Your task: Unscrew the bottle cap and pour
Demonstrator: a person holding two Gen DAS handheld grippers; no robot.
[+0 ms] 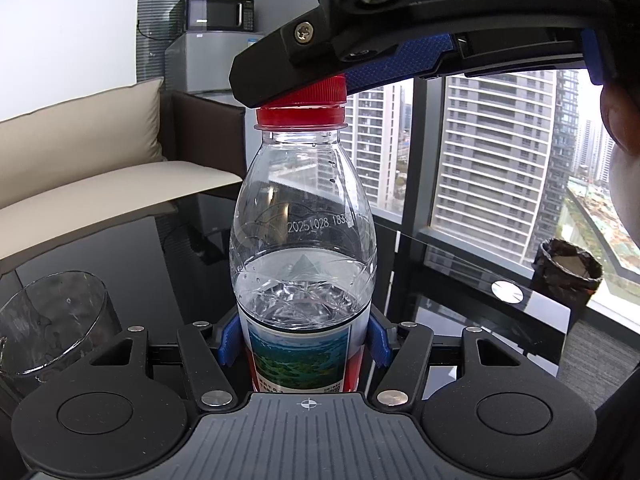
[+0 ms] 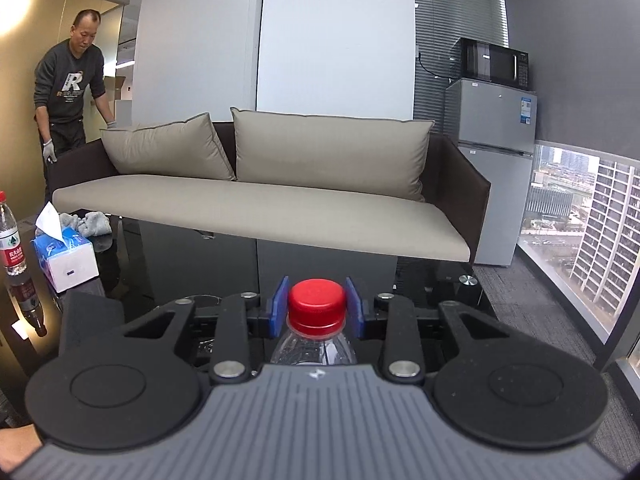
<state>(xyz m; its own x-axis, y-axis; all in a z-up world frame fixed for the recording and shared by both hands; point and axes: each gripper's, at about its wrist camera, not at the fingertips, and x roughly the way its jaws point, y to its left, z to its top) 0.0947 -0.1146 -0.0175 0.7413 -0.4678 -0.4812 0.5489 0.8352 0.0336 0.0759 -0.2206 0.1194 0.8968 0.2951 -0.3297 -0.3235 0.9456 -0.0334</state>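
While the left hand-held gripper (image 1: 304, 344) clamps the bottle (image 1: 303, 248), the right hand-held gripper (image 2: 316, 307) pinches its cap (image 2: 317, 300).

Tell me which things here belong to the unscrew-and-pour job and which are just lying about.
Job: water bottle, red cap, clear cup, left tongs, right tongs.
Lying about: tissue box, grey cloth, second bottle, bin.
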